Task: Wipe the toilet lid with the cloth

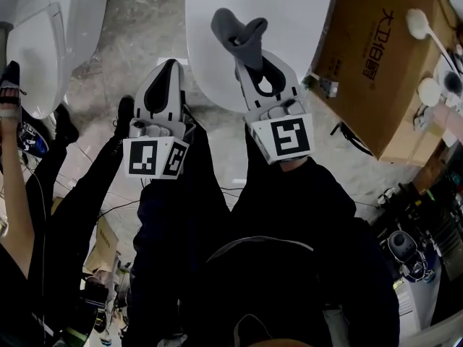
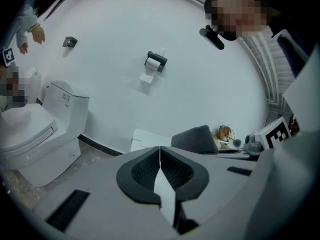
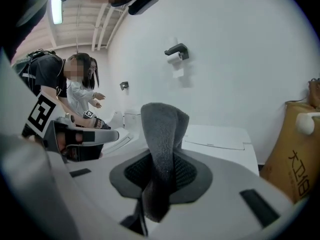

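The white toilet lid lies shut at the top middle of the head view. My right gripper hovers over its near edge, shut on a grey cloth that sticks up out of the jaws. In the right gripper view the cloth stands folded between the jaws of that gripper, with the white cistern top behind it. My left gripper is shut and holds nothing, over the floor just left of the toilet. Its closed jaws point at the wall, with the cloth to the right.
A cardboard box stands right of the toilet, with brushes beyond it. A second toilet is at the far left, where another person's arm reaches. A paper holder hangs on the wall. Cables run across the tiled floor.
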{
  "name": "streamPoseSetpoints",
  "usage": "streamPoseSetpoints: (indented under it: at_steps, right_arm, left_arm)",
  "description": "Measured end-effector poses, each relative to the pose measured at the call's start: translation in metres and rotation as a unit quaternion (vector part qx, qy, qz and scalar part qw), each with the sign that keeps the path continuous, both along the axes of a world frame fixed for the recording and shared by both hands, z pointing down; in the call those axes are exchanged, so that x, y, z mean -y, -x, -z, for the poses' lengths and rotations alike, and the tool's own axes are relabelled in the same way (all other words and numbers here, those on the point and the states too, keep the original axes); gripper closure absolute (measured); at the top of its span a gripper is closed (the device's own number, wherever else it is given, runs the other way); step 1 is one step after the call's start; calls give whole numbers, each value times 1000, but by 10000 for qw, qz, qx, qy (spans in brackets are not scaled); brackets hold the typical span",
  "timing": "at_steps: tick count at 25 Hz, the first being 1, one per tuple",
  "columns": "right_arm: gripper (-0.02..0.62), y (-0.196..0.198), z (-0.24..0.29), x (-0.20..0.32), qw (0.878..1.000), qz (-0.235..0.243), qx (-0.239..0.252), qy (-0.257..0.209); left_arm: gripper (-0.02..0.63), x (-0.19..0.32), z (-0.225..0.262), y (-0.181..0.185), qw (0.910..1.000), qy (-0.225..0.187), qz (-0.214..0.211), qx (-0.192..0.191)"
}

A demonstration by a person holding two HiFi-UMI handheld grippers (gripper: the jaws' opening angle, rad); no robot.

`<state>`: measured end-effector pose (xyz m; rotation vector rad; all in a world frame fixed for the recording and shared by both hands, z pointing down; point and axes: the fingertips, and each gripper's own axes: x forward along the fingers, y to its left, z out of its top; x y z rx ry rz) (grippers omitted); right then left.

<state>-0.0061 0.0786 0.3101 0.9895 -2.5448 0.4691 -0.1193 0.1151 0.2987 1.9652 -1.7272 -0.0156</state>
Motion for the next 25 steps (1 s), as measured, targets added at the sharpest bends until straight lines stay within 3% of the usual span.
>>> streamPoseSetpoints:
  at_steps: [25]
  right_arm:
    - [506,-14,-3,1,9999,-152,-5,-79]
  left_arm:
    - [589,4,-4,-7,9999,5,-93,88]
